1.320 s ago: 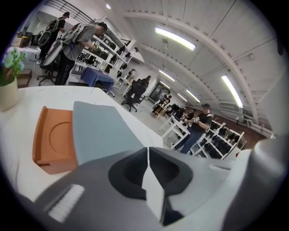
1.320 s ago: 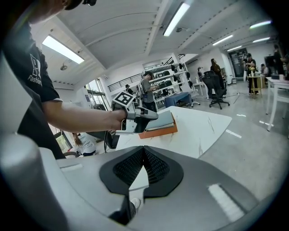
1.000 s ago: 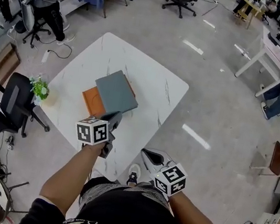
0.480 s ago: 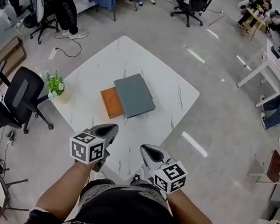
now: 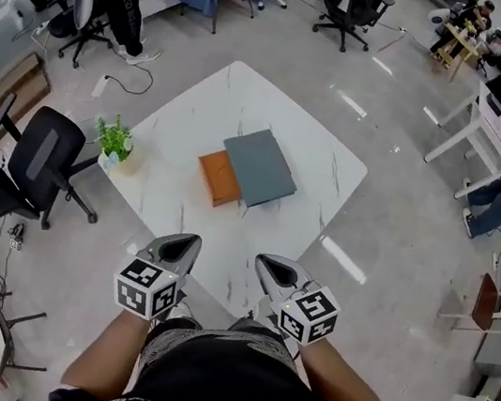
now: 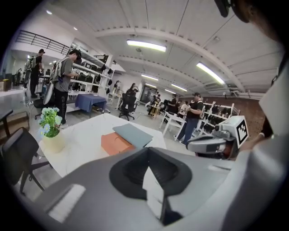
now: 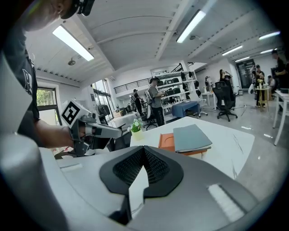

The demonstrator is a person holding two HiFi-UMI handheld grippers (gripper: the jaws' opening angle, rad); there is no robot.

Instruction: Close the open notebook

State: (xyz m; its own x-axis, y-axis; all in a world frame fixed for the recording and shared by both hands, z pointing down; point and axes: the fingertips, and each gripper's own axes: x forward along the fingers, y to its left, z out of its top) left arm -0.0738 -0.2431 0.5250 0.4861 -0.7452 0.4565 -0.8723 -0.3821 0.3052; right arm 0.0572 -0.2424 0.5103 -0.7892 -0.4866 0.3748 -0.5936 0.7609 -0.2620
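The grey notebook point(image 5: 259, 166) lies closed and flat, overlapping an orange book point(image 5: 216, 178) near the middle of the white table point(image 5: 197, 119). Both grippers are held close to my body, short of the table's near edge and well apart from the books. My left gripper point(image 5: 182, 246) is shut and holds nothing. My right gripper point(image 5: 270, 267) is likewise shut and holds nothing. In the left gripper view the notebook point(image 6: 134, 134) lies far beyond the left gripper point(image 6: 146, 153). From the right gripper point(image 7: 143, 152) the notebook point(image 7: 192, 136) also shows far ahead.
A small potted plant point(image 5: 114, 140) stands at the table's left corner. A black office chair point(image 5: 32, 170) is on the floor left of the table. Further back are other desks, chairs and several people.
My left gripper has drawn back from the notebook's near edge to my body. The table and books now sit farther away in the head view. The right gripper has barely moved.
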